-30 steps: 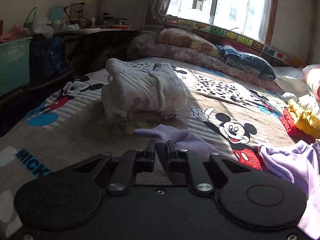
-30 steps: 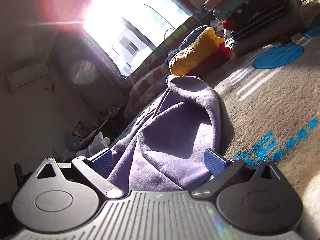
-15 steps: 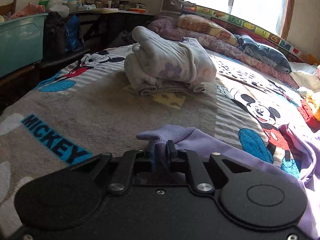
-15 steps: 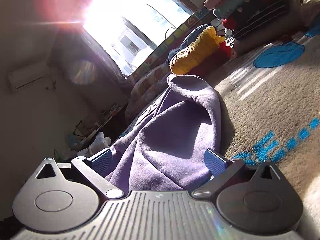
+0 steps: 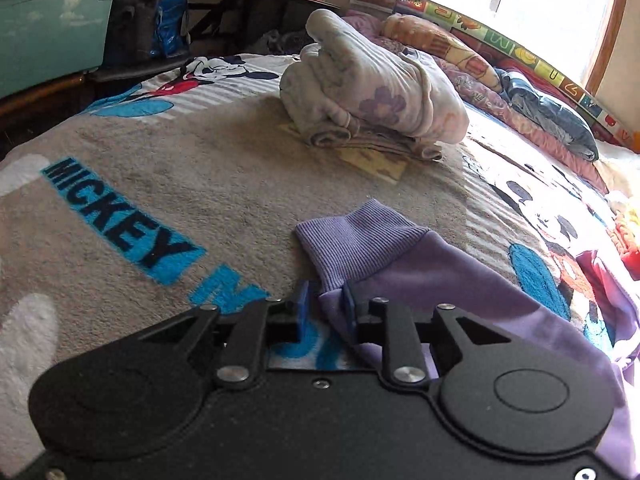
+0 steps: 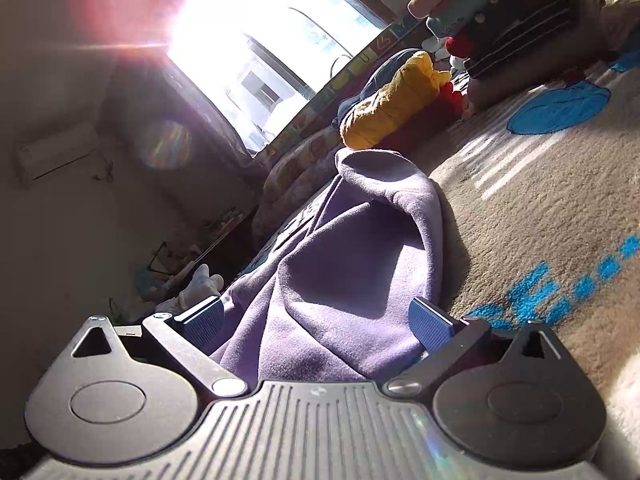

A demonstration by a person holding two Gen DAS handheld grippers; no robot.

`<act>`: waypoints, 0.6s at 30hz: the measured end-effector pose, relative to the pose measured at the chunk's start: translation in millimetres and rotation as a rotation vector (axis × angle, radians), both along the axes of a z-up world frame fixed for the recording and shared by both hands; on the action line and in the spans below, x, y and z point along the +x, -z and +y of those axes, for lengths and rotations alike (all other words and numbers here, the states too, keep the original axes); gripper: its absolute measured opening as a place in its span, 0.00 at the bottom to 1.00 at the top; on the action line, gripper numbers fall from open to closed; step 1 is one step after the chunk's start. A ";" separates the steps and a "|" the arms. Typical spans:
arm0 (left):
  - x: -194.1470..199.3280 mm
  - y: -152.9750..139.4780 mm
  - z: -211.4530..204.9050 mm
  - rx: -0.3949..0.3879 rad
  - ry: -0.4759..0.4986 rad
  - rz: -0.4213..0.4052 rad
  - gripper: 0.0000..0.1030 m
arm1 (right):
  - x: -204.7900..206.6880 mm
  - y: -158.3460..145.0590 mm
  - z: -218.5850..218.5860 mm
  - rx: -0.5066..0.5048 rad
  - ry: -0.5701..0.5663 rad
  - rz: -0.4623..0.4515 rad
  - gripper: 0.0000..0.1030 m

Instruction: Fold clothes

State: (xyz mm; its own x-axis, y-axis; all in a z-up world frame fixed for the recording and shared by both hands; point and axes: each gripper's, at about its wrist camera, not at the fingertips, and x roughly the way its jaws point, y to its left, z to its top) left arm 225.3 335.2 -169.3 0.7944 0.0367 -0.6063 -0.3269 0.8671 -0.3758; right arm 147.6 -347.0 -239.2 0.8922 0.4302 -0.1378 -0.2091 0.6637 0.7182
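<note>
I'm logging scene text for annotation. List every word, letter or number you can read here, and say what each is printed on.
"MICKEY": blue and black letters on the blanket.
"M": start of the next word, the rest hidden by the left claw.
Single letters on the window-side border: too distorted to read.
Blue marks in the right wrist view: unreadable.

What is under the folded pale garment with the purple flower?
Under the folded pale garment lie more folded cloth layers and a yellow piece, resting on the Mickey blanket. Their covered parts are hidden.
</note>
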 end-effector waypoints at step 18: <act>57.2 -31.1 24.4 0.051 0.170 0.032 0.43 | 0.8 1.0 -0.3 0.003 -0.007 0.003 0.95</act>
